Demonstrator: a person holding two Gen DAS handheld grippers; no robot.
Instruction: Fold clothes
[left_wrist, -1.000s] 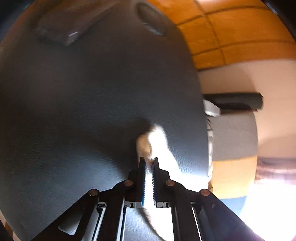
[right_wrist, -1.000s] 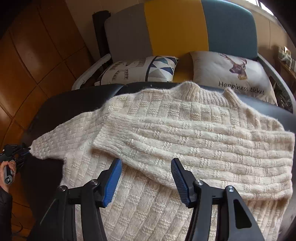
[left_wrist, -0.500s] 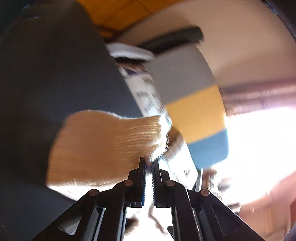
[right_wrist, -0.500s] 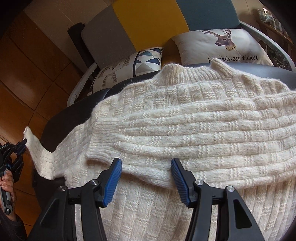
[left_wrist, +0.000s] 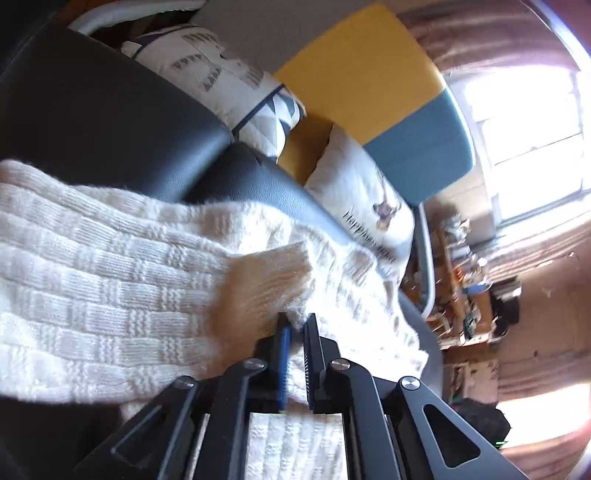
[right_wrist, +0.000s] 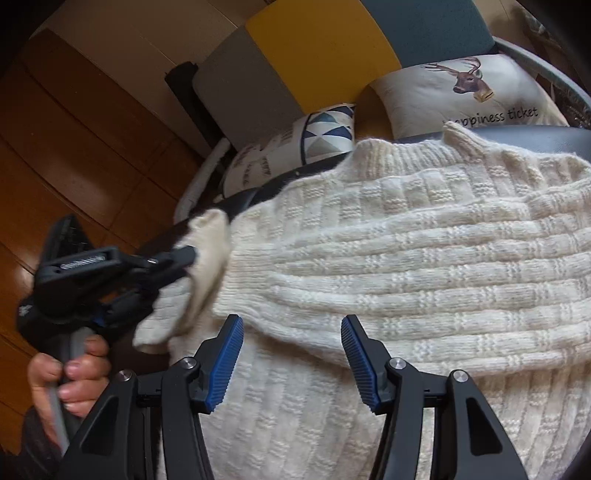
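A cream knit sweater (right_wrist: 406, 258) lies front up on a black padded surface (left_wrist: 110, 110), with one sleeve (right_wrist: 443, 302) folded across its chest. My left gripper (left_wrist: 297, 322) holds the other sleeve's cuff (left_wrist: 266, 280) at its fingertips, lifted over the sweater's body (left_wrist: 92, 288). Its jaws are starting to open, and the cuff's edge is still pinched between them. In the right wrist view the left gripper (right_wrist: 192, 254) comes in from the left with the cuff (right_wrist: 210, 236) draped from it. My right gripper (right_wrist: 291, 325) hovers open just above the sweater's lower front and holds nothing.
A person's hand (right_wrist: 70, 373) grips the left tool's handle. Behind the black surface stands a grey, yellow and teal sofa (right_wrist: 321, 48) with a deer cushion (right_wrist: 472, 96) and a triangle-patterned cushion (right_wrist: 325, 133). Wooden floor (right_wrist: 74, 129) lies to the left, cluttered shelves (left_wrist: 465, 280) to the right.
The left gripper has swung the sleeve cuff from the far left edge up and over onto the sweater's body, rolling as it went. The right gripper stayed in place, open.
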